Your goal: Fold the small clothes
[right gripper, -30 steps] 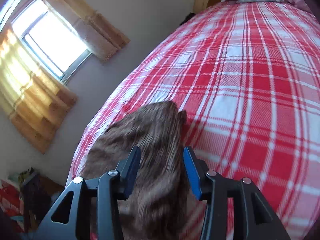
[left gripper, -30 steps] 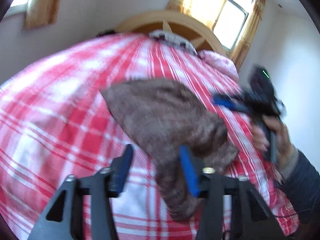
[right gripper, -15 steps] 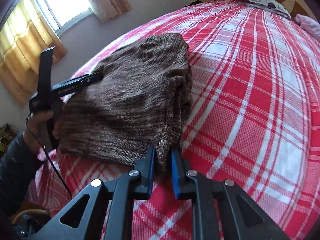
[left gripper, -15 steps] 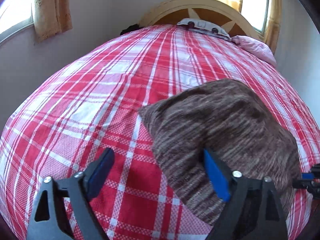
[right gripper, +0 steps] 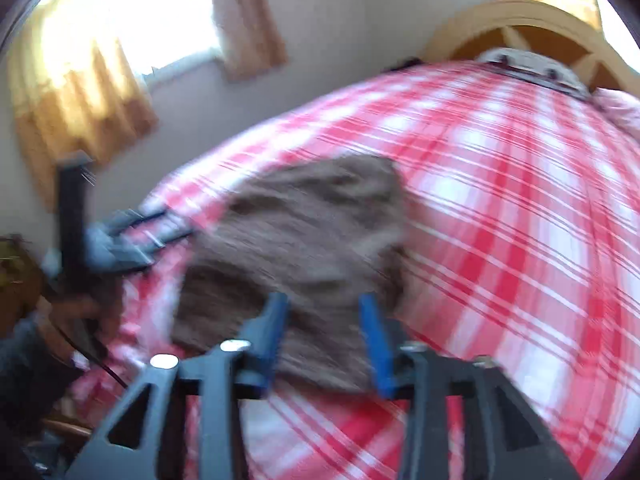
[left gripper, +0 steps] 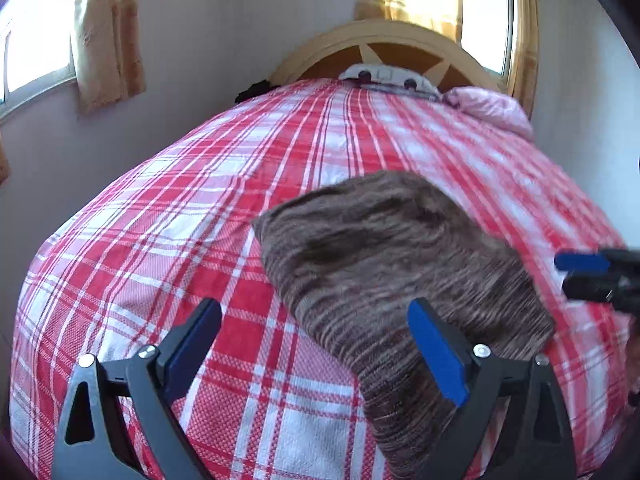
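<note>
A brown striped knitted garment (left gripper: pixel 392 260) lies folded on the red and white checked bedspread (left gripper: pixel 168 240). My left gripper (left gripper: pixel 316 344) hovers over its near left corner, jaws wide open; the right finger (left gripper: pixel 436 352) is above the cloth and nothing is pinched. In the blurred right wrist view the garment (right gripper: pixel 312 232) lies just beyond my right gripper (right gripper: pixel 324 332), whose jaws are opening, the pads apart from the cloth seen in the gap. Each gripper shows in the other's view: the right gripper (left gripper: pixel 592 276) at the garment's right side, the left gripper (right gripper: pixel 120 240) at its left.
A wooden headboard (left gripper: pixel 384 44) stands at the far end with a white object (left gripper: pixel 384 74) and a pink pillow (left gripper: pixel 492 108) before it. Curtained windows (left gripper: pixel 108 36) line the walls. The bed's left edge runs close to the wall. A hand and dark sleeve (right gripper: pixel 36 344) hold the left gripper.
The right gripper was pinching the garment's near edge half a second ago and has let go and drawn back. The left gripper opened wide and swung towards the garment's left corner.
</note>
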`<state>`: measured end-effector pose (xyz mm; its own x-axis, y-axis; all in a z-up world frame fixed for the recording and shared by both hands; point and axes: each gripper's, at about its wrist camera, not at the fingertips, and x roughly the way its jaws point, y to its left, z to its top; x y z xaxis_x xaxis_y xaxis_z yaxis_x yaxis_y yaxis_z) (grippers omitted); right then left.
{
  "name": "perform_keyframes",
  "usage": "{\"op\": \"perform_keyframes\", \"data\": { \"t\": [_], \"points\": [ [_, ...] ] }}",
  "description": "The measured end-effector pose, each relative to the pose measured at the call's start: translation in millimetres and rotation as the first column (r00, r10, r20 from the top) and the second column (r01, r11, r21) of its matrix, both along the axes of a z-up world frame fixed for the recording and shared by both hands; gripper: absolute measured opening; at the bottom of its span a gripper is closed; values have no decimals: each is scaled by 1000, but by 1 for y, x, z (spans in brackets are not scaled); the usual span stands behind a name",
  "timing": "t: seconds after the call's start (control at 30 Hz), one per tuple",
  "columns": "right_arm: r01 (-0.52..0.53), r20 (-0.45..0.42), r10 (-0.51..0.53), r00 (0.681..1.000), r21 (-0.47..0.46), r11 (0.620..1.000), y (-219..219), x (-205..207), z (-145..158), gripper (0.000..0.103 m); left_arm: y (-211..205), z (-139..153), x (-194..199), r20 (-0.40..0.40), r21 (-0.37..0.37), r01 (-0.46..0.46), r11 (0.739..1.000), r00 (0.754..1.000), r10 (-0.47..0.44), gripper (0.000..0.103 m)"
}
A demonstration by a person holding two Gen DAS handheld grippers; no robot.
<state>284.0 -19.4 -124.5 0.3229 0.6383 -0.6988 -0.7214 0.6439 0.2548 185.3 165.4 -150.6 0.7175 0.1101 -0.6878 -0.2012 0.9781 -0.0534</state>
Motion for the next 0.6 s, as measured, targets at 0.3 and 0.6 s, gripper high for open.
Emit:
{"op": "perform_keyframes", "data": {
  "t": [0.3,0.6],
  "points": [
    [62,-86,-68,994,-69,996,26,37,-56,49,5,-27,3,-81,-33,-53,998,995,50,99],
    [58,-45,-61,997,-73,996,19,27,-63,48,5,-32,-3,-78,-48,-70,996,995,66,103]
  ]
}}
